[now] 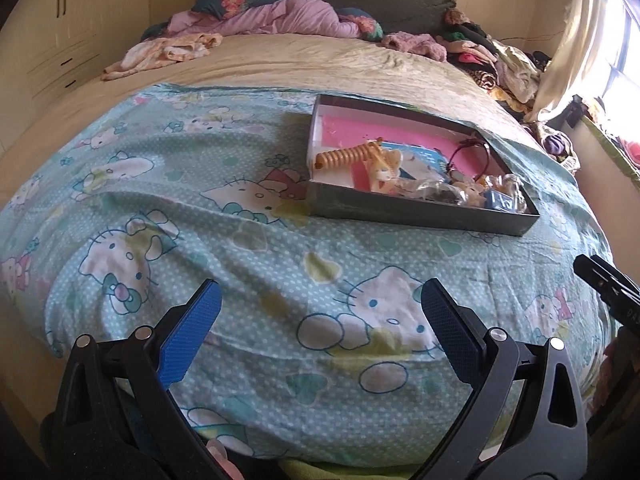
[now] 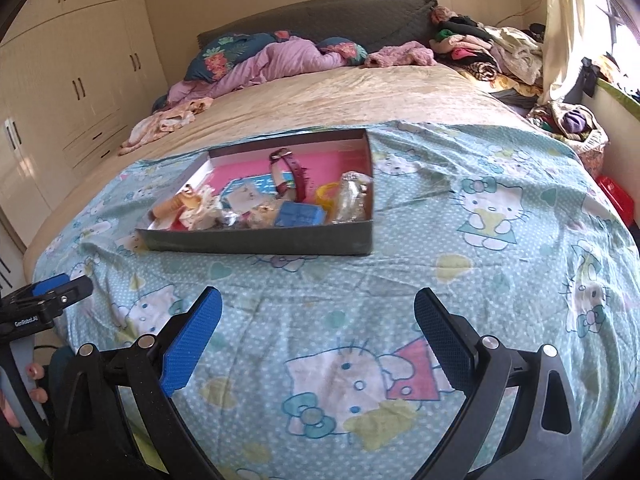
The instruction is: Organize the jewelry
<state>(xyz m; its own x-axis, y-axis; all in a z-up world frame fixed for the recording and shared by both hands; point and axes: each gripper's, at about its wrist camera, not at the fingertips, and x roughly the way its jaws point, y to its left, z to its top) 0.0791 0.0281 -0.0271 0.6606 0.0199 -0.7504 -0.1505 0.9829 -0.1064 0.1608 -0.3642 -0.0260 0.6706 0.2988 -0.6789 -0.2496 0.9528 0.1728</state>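
Left gripper (image 1: 320, 298) jaws spread wide, empty, right gripper (image 2: 318, 306) likewise parted, side by side

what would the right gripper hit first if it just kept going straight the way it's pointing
Most likely the cartoon-cat bedsheet, short of the near wall of the box. The open right gripper holds nothing; depth is unclear.
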